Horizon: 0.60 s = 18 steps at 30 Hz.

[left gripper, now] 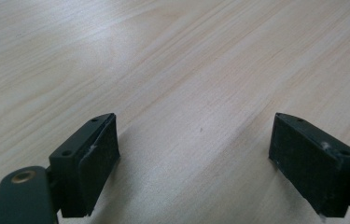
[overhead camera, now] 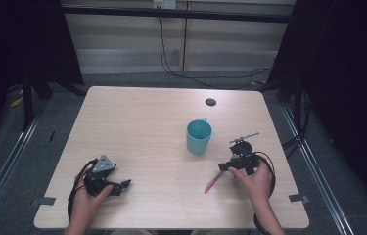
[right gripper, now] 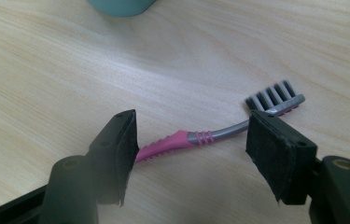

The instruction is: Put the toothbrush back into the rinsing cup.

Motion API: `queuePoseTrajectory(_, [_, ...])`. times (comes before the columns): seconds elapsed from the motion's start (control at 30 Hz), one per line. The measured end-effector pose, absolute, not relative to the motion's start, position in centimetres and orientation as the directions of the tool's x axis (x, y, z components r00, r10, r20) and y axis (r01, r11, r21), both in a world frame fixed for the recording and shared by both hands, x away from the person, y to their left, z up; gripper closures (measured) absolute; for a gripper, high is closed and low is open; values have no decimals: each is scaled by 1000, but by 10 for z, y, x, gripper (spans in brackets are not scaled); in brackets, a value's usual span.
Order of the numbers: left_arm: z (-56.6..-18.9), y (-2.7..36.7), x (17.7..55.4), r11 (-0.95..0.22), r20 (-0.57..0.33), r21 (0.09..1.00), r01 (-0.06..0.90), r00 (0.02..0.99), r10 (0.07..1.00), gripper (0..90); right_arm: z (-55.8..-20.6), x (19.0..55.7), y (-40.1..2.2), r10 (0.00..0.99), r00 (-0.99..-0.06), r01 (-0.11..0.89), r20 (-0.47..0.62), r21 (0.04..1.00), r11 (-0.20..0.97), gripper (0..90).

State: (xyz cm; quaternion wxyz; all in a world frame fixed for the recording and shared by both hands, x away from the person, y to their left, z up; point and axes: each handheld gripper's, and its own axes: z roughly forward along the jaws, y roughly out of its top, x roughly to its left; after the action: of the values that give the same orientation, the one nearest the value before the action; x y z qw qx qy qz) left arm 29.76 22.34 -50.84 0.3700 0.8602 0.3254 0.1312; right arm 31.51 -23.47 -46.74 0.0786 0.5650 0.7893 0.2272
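On the table (overhead camera: 142,122) in the high view, a teal cup (overhead camera: 199,136) stands upright near the middle and a pink toothbrush (overhead camera: 213,181) lies flat beside the right gripper (overhead camera: 226,167); nothing is lifted yet. The left gripper (left gripper: 195,154), in its own view, is spread over bare wood. In the right gripper view, the right gripper's jaws straddle the toothbrush without pressing it, so I judge that gripping and carrying it to the cup both remain.
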Motion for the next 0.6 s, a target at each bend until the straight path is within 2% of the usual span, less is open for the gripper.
queuePoseTrajectory(0.6, [-508, 223, 298, -514, -15, 722, 463, 754, 657, 156, -475, 316, -228, 931, -348, 860, 110, 434, 270, 365])
